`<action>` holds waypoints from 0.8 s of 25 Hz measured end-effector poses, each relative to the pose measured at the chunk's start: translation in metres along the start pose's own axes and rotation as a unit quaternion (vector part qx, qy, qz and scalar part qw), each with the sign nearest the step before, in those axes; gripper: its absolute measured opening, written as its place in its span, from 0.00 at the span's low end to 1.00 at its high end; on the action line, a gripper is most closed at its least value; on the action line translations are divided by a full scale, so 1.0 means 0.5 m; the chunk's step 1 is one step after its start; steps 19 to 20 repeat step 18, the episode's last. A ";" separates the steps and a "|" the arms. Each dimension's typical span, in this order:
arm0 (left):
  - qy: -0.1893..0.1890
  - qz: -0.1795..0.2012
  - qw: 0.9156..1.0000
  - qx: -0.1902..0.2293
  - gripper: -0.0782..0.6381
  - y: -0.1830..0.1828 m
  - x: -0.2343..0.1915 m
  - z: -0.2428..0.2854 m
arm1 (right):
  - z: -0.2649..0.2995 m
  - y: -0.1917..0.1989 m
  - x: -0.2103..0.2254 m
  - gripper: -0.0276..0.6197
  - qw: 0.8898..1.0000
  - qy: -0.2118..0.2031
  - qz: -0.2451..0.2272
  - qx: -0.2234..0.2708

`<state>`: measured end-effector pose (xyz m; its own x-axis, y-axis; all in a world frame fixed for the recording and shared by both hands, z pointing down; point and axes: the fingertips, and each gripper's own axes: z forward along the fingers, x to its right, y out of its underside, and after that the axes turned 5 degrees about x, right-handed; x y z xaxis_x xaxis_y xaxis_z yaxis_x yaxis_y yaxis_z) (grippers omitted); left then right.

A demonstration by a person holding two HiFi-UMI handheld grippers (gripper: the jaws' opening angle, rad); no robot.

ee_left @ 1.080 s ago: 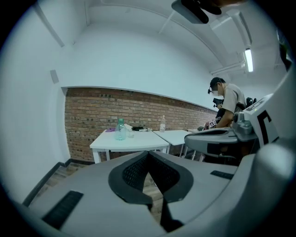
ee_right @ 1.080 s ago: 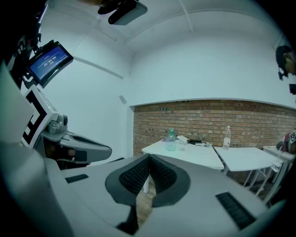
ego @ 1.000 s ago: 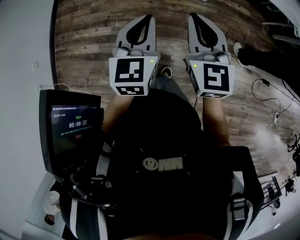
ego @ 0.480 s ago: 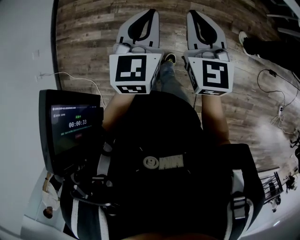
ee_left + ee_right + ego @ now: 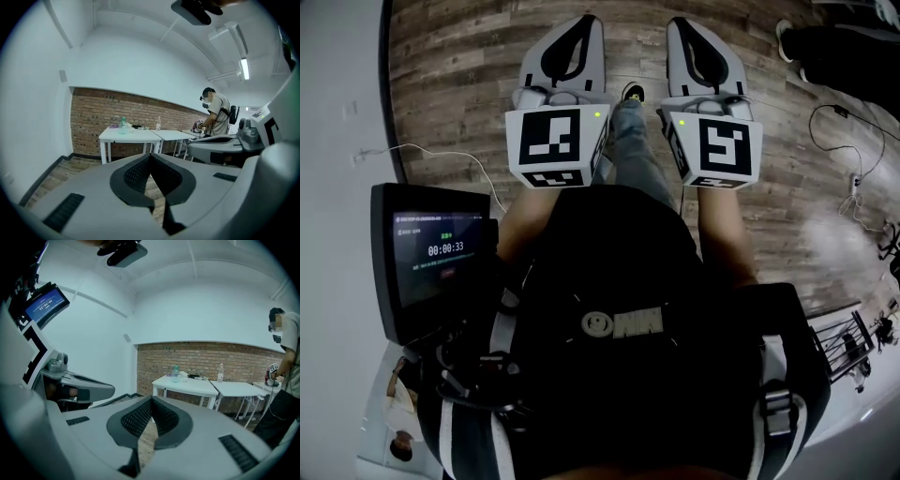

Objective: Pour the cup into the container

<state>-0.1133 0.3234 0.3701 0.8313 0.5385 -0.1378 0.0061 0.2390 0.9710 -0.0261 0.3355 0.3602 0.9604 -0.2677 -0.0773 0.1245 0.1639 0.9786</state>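
Two grey-jawed tools, left gripper [image 5: 150,155] and right gripper [image 5: 151,398], are held shut and empty; approach stage is judged, far white table [image 5: 129,136] to be reached next.

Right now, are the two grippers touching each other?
Apart. Head view shows floor and the person's leg between the left gripper and the right gripper.

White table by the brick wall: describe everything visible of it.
The white table has a flat white top on thin white legs. It stands upright on the wooden floor in front of the brick wall, with a second white table beside its right end. A greenish bottle and small dark items rest on it.
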 end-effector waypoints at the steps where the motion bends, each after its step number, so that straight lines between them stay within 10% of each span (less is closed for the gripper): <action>1: -0.001 0.001 1.000 -0.003 0.10 0.009 0.000 -0.010 | -0.009 0.006 -0.007 0.05 1.000 0.000 0.000 -0.003; 20: -0.030 0.012 0.999 -0.001 0.10 0.027 0.095 -0.122 | -0.133 0.018 -0.080 0.05 0.999 -0.053 0.012 -0.002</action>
